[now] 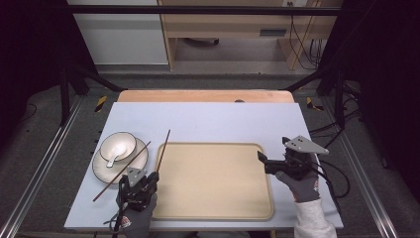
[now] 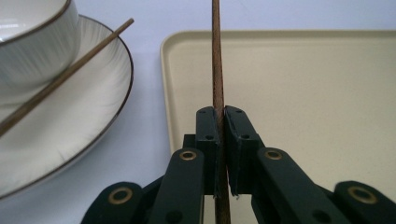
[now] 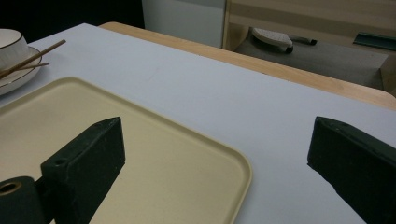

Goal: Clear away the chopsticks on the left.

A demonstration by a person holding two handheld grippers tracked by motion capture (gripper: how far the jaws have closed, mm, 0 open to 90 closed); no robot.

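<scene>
My left gripper (image 1: 152,177) (image 2: 220,116) is shut on a brown chopstick (image 1: 163,148) (image 2: 216,56), which points away along the left rim of the beige tray (image 1: 213,146) (image 2: 303,70). A second chopstick (image 1: 121,171) (image 2: 70,70) lies slanted across a white plate (image 1: 101,173) (image 2: 93,121) left of the tray. On that plate stands a white bowl (image 1: 124,141) (image 2: 32,42) with a white spoon (image 1: 113,157) in it. My right gripper (image 1: 262,162) (image 3: 217,140) stands open over the tray's right edge (image 3: 243,168), with nothing between its jaws.
The tray lies on a pale blue-grey table top (image 1: 208,119) (image 3: 187,74), with a wooden edge (image 1: 205,95) at the far side. Beyond it are a floor, a wooden desk frame (image 1: 171,49) and cables (image 1: 302,39). Metal rails run along both sides.
</scene>
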